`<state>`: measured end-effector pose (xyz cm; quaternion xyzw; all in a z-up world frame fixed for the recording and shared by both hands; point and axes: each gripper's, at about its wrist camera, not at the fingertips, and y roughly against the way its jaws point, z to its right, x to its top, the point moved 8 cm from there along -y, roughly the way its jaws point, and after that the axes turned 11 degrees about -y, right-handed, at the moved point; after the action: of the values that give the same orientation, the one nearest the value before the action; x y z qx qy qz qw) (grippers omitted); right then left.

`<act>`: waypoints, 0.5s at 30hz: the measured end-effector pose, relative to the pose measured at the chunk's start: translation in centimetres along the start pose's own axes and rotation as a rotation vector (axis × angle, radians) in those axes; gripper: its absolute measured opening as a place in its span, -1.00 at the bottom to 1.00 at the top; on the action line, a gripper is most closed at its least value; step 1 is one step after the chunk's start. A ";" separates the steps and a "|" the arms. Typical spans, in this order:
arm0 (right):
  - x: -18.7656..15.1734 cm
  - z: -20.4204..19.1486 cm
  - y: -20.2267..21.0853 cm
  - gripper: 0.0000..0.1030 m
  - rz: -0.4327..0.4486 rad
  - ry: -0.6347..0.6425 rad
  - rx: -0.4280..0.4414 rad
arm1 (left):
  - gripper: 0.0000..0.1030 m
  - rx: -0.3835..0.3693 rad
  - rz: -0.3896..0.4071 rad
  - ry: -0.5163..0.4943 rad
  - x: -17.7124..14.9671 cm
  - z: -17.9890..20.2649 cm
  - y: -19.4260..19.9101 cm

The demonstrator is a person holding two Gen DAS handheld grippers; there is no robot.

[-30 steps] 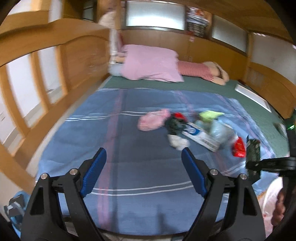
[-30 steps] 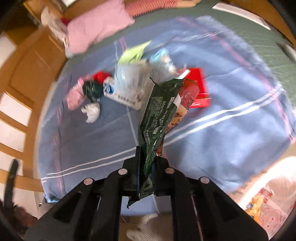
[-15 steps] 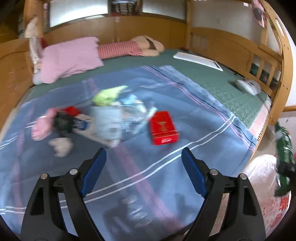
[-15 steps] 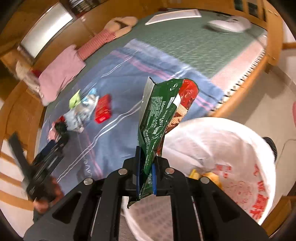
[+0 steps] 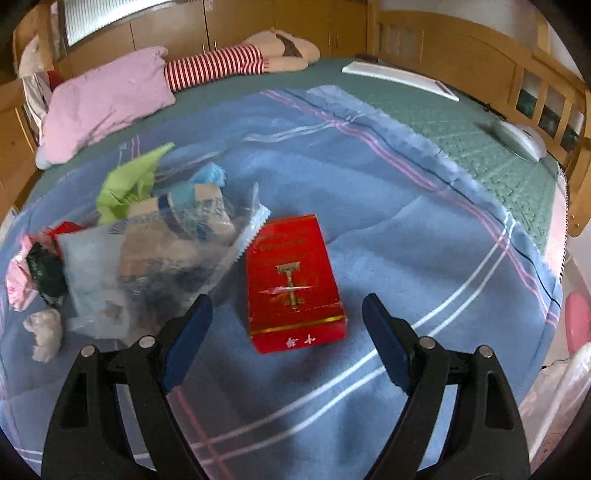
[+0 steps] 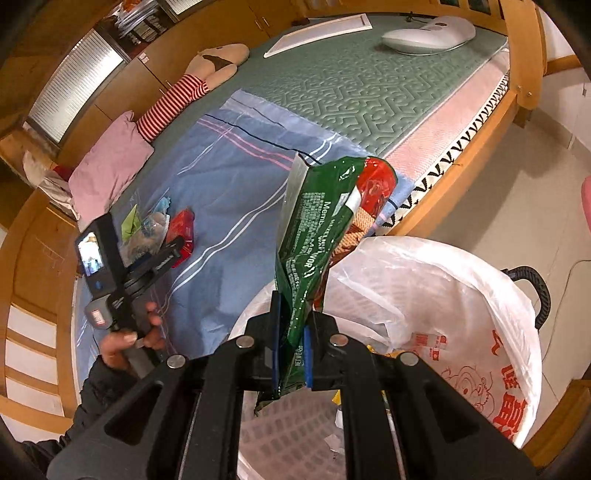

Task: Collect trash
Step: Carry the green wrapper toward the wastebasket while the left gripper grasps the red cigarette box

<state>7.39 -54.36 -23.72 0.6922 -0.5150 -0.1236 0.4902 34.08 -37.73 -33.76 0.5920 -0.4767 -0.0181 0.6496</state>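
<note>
Two grippers share the work: the right gripper [image 6: 291, 354] clamps a green wrapper [image 6: 317, 236] over the bag-lined bin [image 6: 461, 295] for dropping, while the left gripper [image 5: 286, 317], jaws apart, frames the red box [image 5: 293, 280] on the blanket [image 5: 388, 229].

A home bedroom. Shown by a wide wooden-framed bed [image 6: 476, 122] with railed sides, spread with a green quilted mat [image 6: 351, 85] and a blue striped blanket [image 5: 369, 192]. Also a pink pillow [image 5: 107, 99] at the head, with a soft doll in a red-striped top [image 5: 218, 66] beside it. Wooden cupboards [image 5: 280, 22] along the far wall (small knobs on the doors), frosted window panes [image 6: 77, 85] above. Pale tiled floor [image 6: 535, 177] beside the bed, with a bin lined in a white plastic bag [image 6: 491, 332].
</note>
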 end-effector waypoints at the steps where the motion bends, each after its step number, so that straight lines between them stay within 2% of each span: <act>1: 0.0 0.1 0.0 -0.79 0.000 0.000 0.000 | 0.62 -0.002 -0.014 0.006 0.0 0.0 -0.7; 3: 0.0 0.2 -0.1 -0.79 -0.003 -0.002 0.001 | 0.56 -0.008 -0.042 0.008 -0.2 0.3 -1.8; 4: 0.0 0.3 -0.1 -0.79 -0.005 -0.003 0.000 | 0.18 -0.004 -0.060 0.007 -0.3 0.4 -2.5; 5: 0.1 0.4 -0.2 -0.79 -0.005 -0.005 -0.001 | 0.14 -0.006 -0.073 0.000 -0.4 0.5 -2.9; 7: 0.2 0.7 -0.2 -0.79 -0.007 -0.013 0.001 | 0.12 0.005 -0.060 -0.008 -0.2 0.8 -2.8; 10: 0.1 0.8 0.0 -0.79 -0.004 -0.021 0.005 | 0.11 -0.017 -0.036 -0.018 0.2 1.0 -1.7; 15: 0.3 0.0 1.3 -0.79 0.030 -0.007 0.032 | 0.11 -0.035 0.069 -0.026 1.5 0.4 3.6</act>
<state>6.77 -54.56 -22.56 0.6919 -0.5288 -0.1104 0.4791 32.66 -37.84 -30.12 0.5635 -0.5050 -0.0119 0.6537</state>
